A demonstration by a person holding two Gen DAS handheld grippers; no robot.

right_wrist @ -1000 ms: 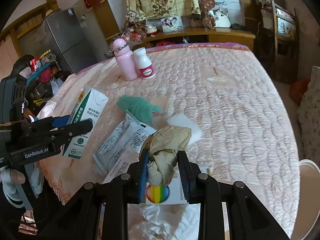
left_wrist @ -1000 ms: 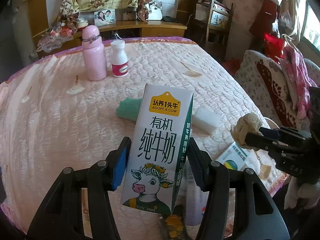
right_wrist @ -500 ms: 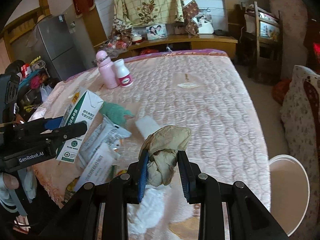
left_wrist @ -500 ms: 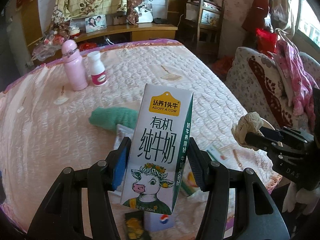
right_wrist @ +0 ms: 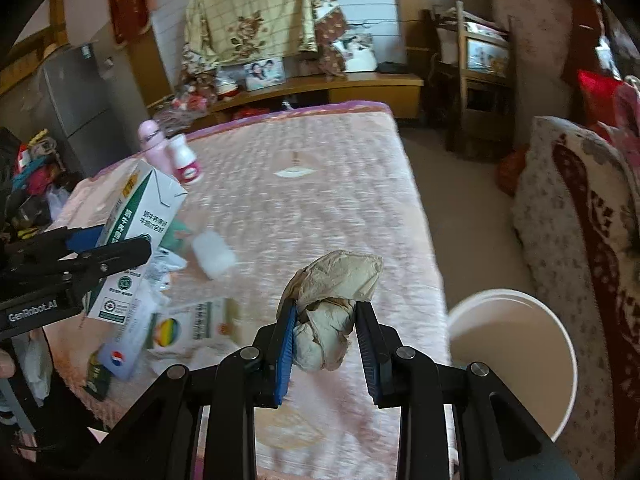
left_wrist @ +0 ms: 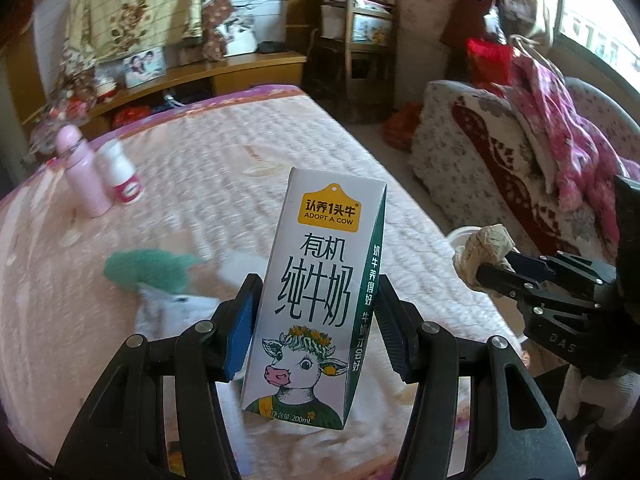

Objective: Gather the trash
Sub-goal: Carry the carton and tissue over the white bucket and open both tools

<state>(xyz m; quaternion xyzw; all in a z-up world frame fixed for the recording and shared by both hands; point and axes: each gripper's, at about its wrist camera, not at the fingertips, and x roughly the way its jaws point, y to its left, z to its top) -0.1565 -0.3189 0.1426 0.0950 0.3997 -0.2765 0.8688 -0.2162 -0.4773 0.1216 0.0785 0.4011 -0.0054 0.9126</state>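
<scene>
Left gripper: its two blue-padded fingers were pressed against the sides of a milk carton, which stood upright between them, lifted clear of the bed.
Right gripper: its fingers pinched a crumpled beige paper wad, held over the near right part of the bed.
White bucket: stood on the floor just beside the bed's right edge, to the right of the paper wad, its mouth open upward.
Bed: covered in a pink quilted spread.
Litter on the bed: a white packet with a rainbow circle, a green cloth and a white lump lay near the left side.
Far corner: a pink bottle and a white bottle stood just beside each other.
</scene>
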